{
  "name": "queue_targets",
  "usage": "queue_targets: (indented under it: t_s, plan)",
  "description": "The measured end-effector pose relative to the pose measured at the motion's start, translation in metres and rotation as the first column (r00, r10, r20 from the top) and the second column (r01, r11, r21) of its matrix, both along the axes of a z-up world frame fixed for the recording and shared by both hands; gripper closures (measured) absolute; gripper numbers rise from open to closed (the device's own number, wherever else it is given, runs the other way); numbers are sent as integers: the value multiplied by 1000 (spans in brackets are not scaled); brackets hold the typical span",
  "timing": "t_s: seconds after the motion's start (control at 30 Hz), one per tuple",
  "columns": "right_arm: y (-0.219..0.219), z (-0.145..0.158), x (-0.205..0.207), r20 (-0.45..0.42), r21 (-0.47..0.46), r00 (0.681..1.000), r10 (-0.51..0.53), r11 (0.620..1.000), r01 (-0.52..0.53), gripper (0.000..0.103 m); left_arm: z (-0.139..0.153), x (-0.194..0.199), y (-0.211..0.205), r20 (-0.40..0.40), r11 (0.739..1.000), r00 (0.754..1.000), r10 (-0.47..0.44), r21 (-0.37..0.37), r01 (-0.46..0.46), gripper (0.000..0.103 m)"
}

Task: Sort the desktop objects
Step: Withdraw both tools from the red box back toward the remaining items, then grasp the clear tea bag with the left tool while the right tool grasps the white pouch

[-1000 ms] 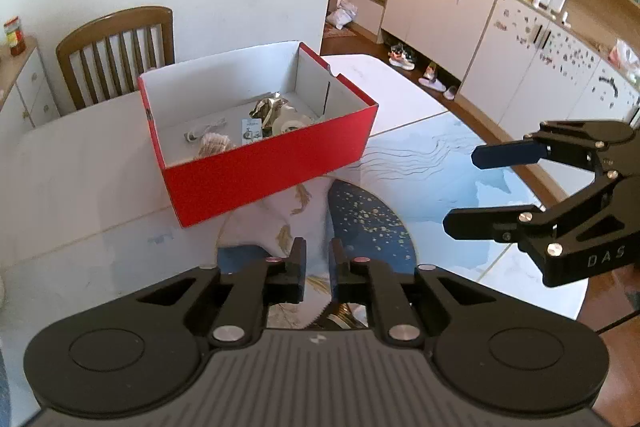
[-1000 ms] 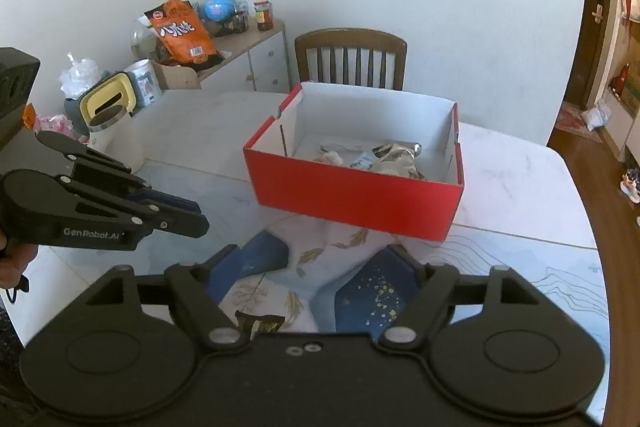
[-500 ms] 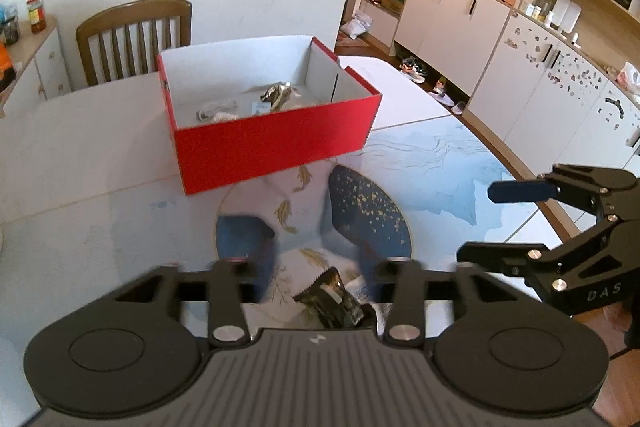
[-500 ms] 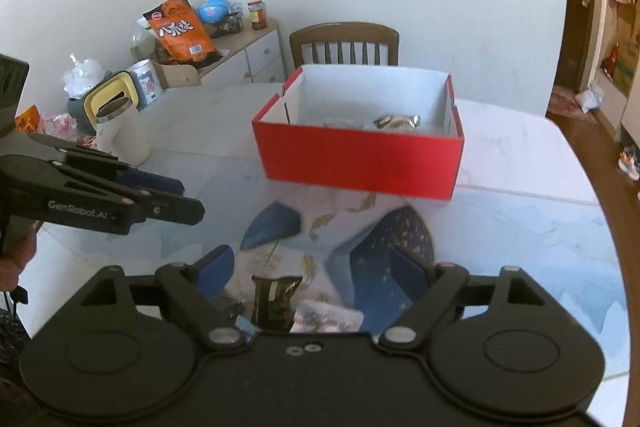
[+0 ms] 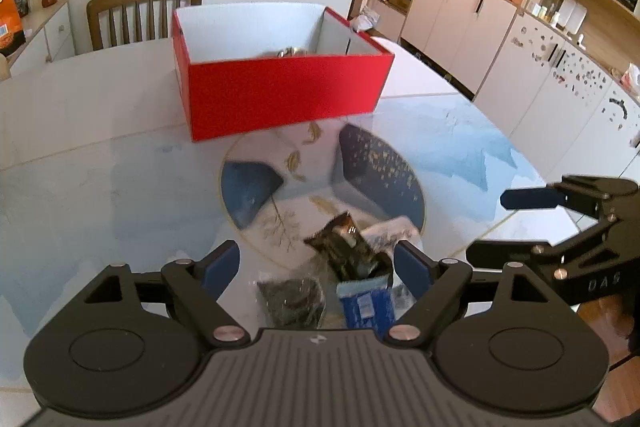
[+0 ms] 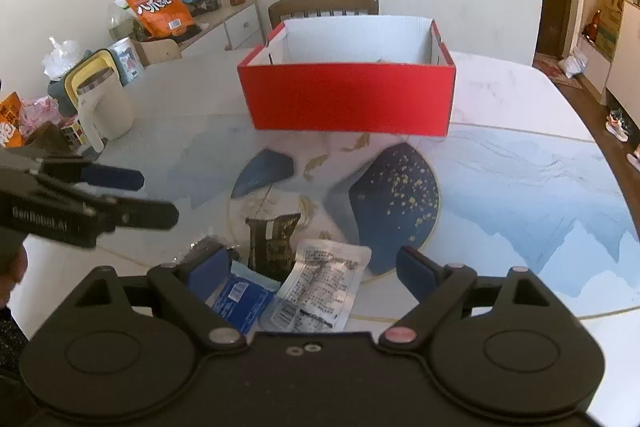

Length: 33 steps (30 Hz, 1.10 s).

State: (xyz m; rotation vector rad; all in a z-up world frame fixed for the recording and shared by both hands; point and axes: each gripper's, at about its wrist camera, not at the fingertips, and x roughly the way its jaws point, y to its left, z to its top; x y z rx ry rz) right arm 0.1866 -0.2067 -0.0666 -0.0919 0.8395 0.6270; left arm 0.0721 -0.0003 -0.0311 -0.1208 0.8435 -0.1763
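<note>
A small pile of snack packets lies on the round blue-and-white mat [image 5: 256, 183] near the table's front edge: a dark brown packet [image 5: 344, 247], a blue one [image 5: 366, 307], a white one [image 6: 324, 283] and a blackish one [image 5: 292, 299]. My left gripper [image 5: 318, 263] hovers low over the pile, its jaws opening, the packets between its fingers but untouched. My right gripper [image 6: 314, 267] comes at the same pile from the other side, wide and still opening, pressing on nothing. Behind the mat stands the red box [image 5: 280, 87], with a shiny item [image 5: 288, 51] just showing inside.
A wooden chair [image 5: 140, 7] stands behind the table. A cream jug [image 6: 104, 107], snack bags [image 6: 158, 7] and clutter crowd the table's left side and a sideboard. White cabinets [image 5: 500, 39] line the right wall. The table's curved edge [image 6: 600, 163] runs along the right.
Both grippers sank toward the table and the red box now looks lower-angled. My left jaws went from shut to wide apart. The pile of packets came into view between the fingers.
</note>
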Motion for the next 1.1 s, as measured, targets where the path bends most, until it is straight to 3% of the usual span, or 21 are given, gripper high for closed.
queue_targets:
  t_s: [0.53,0.87,1.1]
  plan:
    - [12,-31,1,-35,-34,999,-31,999,30,13,-45,-8,-2,-29,997,1000,-7,74,10,18]
    - [25,-54,12,-34,-78,998,-53,996,50,15,-69,-1,3,-61,997,998,21,71,-17,18]
    - [27,-65,25,-59,-84,994,-97,992,92,24,-76,2,0,-56,996,998,12,93,-7,18]
